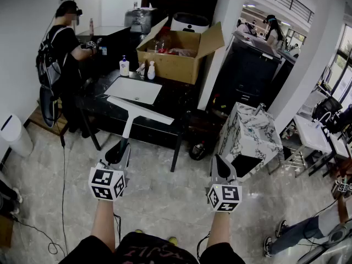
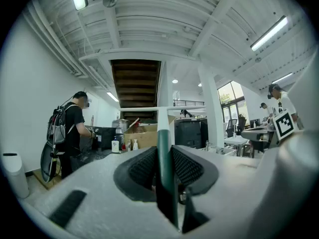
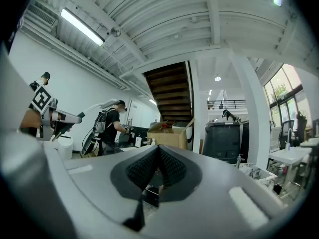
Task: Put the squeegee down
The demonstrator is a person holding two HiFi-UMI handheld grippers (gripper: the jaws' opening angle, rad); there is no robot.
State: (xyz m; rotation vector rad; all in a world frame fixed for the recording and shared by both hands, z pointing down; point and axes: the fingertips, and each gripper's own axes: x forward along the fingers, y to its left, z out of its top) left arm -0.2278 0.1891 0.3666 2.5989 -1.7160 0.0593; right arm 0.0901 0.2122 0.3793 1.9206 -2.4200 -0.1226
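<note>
My left gripper [image 1: 118, 150] sits at lower left of the head view and my right gripper [image 1: 220, 165] at lower centre, well apart. The squeegee [image 1: 137, 110] runs from between my left jaws up toward frame centre, its blade overlapping the table [image 1: 170, 100]. On the table, a basin [image 1: 133, 89] lies above the blade, bottles [image 1: 125, 66] stand above the basin, and a box [image 1: 176, 65] stands to their right. A person [image 1: 66, 43] stands at the table's left end. A cabinet [image 1: 247, 133] stands right of the table.

Both the left gripper [image 1: 120, 148] and right gripper [image 1: 219, 160]: grey shells, black ribbed pads [image 3: 142, 171], a white cube [image 1: 107, 183] with black square markers at each rear. Wearer: black top [image 1: 148, 253], faint red print.
</note>
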